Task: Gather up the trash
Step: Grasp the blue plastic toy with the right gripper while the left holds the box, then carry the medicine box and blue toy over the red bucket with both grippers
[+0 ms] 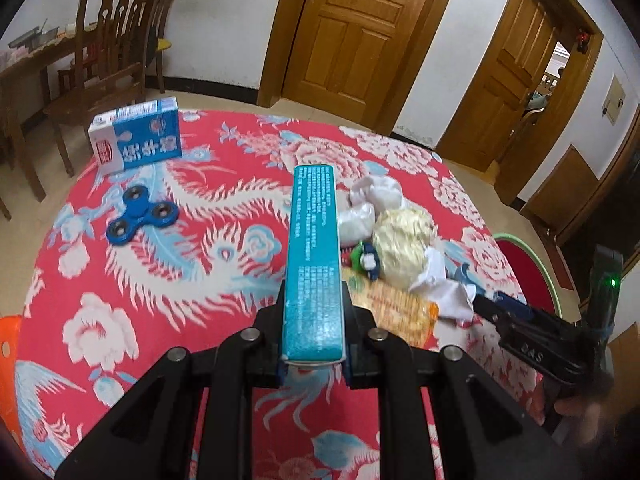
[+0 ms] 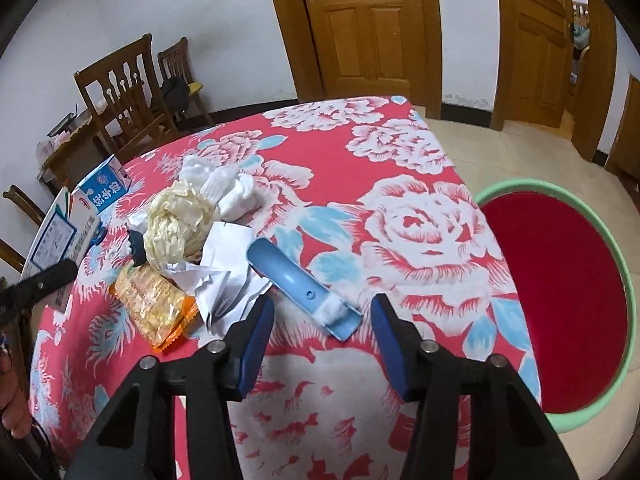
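- Trash lies heaped near the middle of the table [image 2: 400, 168]: white tissue [image 2: 230, 190], a yellowish crumpled wrapper [image 2: 180, 220], white paper [image 2: 224, 268] and an orange snack packet [image 2: 154, 306], all touching or overlapping.
- Left gripper [image 1: 314, 336] is clamped on a teal box [image 1: 314, 264], which stands out forward above the cloth, just left of the heap.
- Right gripper [image 2: 322, 344] has its jaws parted with nothing between them; its left finger sits just beside the white paper's edge.
- A blue scoop-like piece [image 2: 298, 284] with a white tuft in its near end lies just ahead of the right gripper, touching the paper.
- A milk carton [image 1: 136, 134] stands at the far left edge of the table; a blue spinner [image 1: 140, 214] lies near it, well apart from the heap.
- The right half of the cloth is bare up to the table's right edge.
- A green-rimmed basin [image 2: 560, 296] with a red inside sits on the floor beside that edge.
- Chairs [image 1: 108, 52] stand past the far left edge.
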`<action>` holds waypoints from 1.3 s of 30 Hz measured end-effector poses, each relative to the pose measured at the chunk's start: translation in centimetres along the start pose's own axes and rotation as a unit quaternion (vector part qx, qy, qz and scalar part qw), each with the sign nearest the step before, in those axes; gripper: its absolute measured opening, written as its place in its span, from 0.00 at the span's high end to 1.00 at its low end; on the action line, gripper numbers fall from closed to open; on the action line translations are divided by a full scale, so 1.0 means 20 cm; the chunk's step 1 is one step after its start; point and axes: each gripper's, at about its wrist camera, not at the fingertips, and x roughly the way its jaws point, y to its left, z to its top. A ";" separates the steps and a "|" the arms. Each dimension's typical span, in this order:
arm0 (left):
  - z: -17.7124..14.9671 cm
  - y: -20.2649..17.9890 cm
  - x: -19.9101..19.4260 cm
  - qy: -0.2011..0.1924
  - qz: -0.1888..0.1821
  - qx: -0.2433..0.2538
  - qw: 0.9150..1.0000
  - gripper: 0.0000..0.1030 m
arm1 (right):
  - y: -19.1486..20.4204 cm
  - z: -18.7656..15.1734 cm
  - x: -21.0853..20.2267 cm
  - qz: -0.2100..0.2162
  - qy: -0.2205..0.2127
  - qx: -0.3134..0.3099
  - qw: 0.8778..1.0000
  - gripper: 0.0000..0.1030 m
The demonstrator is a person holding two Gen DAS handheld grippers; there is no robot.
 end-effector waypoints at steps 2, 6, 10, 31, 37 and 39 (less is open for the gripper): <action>-0.02 0.00 0.00 0.001 -0.002 0.001 1.000 0.82 | 0.01 -0.01 -0.01 -0.006 -0.002 -0.001 1.000 0.57; -0.05 0.00 -0.01 0.002 -0.008 0.001 1.000 0.82 | 0.00 -0.02 -0.01 -0.005 -0.003 0.007 1.000 0.74; -0.07 -0.02 -0.02 0.003 -0.015 0.002 1.000 0.82 | 0.00 -0.03 -0.02 0.000 -0.004 0.013 1.000 0.76; -0.11 -0.22 -0.06 0.000 -0.042 0.047 0.998 0.82 | -0.06 -0.18 -0.29 0.017 -0.052 0.086 0.995 0.76; -0.11 -0.31 -0.04 0.002 -0.049 0.071 0.996 0.82 | -0.11 -0.20 -0.38 0.009 -0.073 0.098 0.992 0.76; -0.11 -0.34 -0.04 0.003 -0.051 0.078 0.996 0.82 | -0.13 -0.20 -0.41 0.009 -0.078 0.107 0.991 0.76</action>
